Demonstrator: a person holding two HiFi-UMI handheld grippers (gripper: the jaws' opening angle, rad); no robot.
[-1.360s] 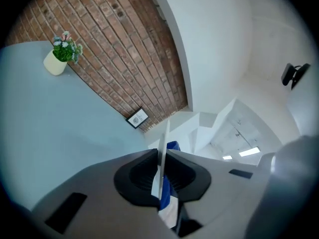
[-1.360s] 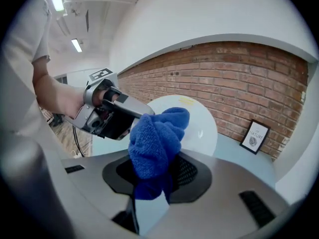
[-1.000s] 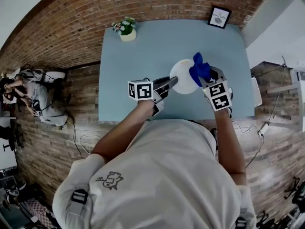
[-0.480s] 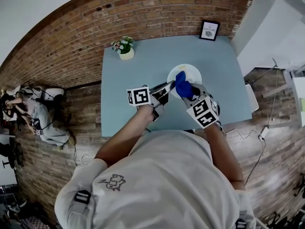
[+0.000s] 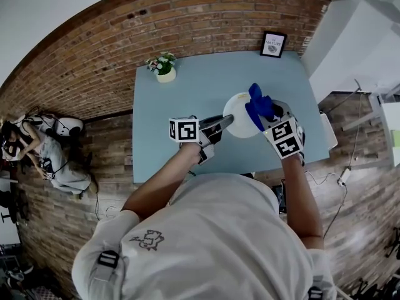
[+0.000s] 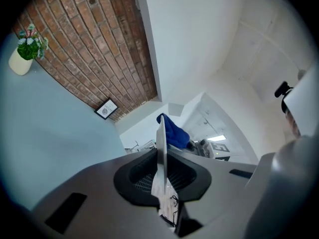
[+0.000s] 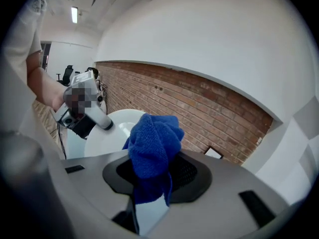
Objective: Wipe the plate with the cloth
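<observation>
Blue cloth (image 5: 258, 102), clamped in the jaws of the right gripper (image 5: 267, 116), hangs just right of the white plate (image 5: 237, 114), which the left gripper (image 5: 223, 120) pinches tight in its jaws by the left rim, up over the table (image 5: 181, 61).

The plate (image 5: 238, 115) hangs over the table (image 5: 181, 83), between left hand-held gripper (image 5: 225, 119) and cloth (image 5: 259, 105).
</observation>
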